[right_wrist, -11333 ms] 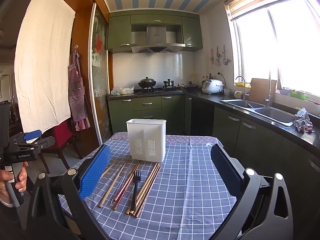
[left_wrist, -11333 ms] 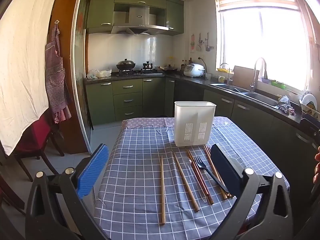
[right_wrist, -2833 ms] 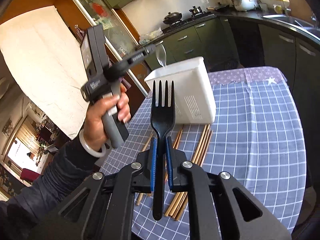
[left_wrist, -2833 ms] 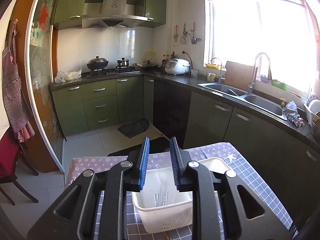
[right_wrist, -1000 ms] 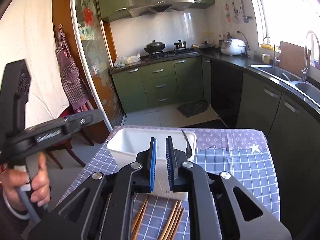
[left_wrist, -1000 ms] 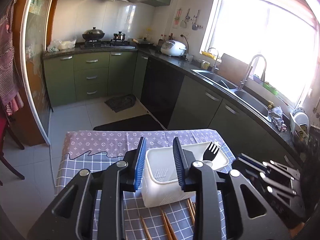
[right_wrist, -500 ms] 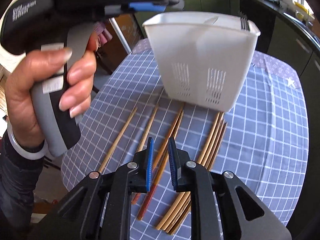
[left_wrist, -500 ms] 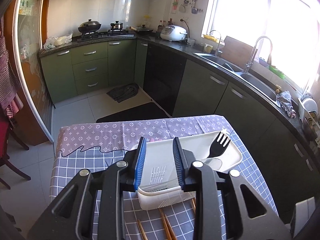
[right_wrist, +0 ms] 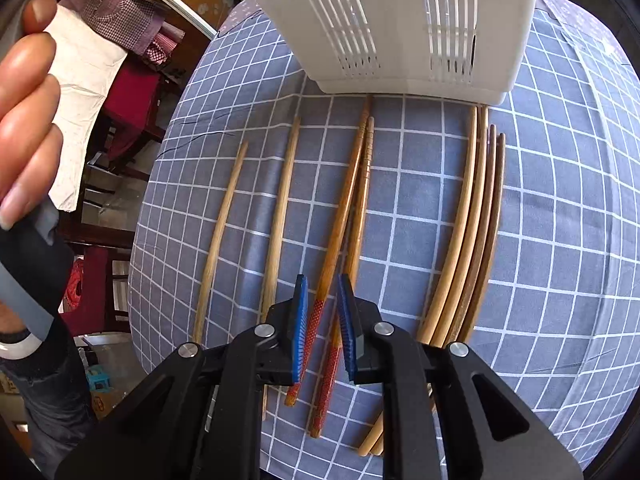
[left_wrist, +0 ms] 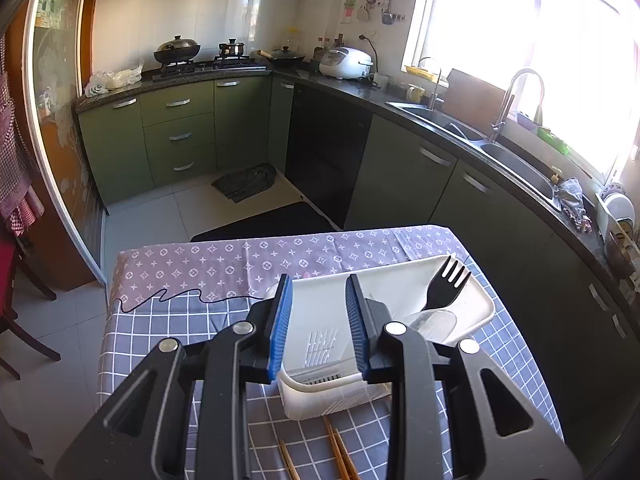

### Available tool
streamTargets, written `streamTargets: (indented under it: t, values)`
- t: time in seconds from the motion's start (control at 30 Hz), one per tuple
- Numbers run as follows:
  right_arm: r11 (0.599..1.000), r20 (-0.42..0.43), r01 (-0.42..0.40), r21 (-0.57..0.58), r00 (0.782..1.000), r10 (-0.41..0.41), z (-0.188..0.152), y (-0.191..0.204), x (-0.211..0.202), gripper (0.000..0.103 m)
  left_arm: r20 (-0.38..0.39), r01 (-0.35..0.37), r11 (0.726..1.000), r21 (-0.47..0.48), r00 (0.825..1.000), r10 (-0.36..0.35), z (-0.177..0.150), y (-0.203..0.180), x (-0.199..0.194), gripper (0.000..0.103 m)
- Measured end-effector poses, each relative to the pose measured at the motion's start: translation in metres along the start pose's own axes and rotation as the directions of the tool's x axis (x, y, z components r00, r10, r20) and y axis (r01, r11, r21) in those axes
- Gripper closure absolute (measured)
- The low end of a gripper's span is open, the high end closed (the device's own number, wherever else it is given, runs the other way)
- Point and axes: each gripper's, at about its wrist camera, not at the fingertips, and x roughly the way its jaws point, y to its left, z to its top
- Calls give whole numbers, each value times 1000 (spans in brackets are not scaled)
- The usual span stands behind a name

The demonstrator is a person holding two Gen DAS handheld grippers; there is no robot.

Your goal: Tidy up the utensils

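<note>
A white slotted caddy stands on the checked tablecloth, with a black fork and a clear spoon in its right compartment. My left gripper hovers over the caddy's left compartment, open a little, nothing between its pads. In the right wrist view the caddy is at the top, and several wooden chopsticks lie in front of it. My right gripper points down just above the red-ended chopsticks. Its jaws are narrowly open, not pressing on anything.
Two pale chopsticks lie to the left and a bundle of several to the right. A person's hand grips the other gripper's handle at far left. Red chairs stand past the table's left edge. Kitchen counters run behind.
My right gripper has dropped and tipped steeply down from facing the caddy to hanging over the chopsticks, its jaws a touch wider. The left gripper has sunk slightly over the caddy.
</note>
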Motion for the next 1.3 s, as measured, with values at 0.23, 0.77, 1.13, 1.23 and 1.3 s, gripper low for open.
streamTargets:
  t: [0.23,0.77,1.13,1.23,1.3]
  values:
    - [1000,-35,-3,18,999,3,4,10,10,86,34,1,1000,4,999,-1,1,2,-13,77]
    - [995,-76,88,55,994,-83,-8,17,25,95,64,39,999,18,997,-41,-5,0,-35,77]
    - [995,-81,104,-3,991,-104,-42,26,26,92,57,45,999,22,997,-46,-16,5,-46,76]
    - [995,-41,90,-32,995,-91,-48,29,15,81,26,21,1000,19,999,-21,-23,9,-54,76]
    - [997,-15,66,-39,998,-67,-53,26,3,81,-10,-23,1000,20,1000,23,-31,14,-59,74]
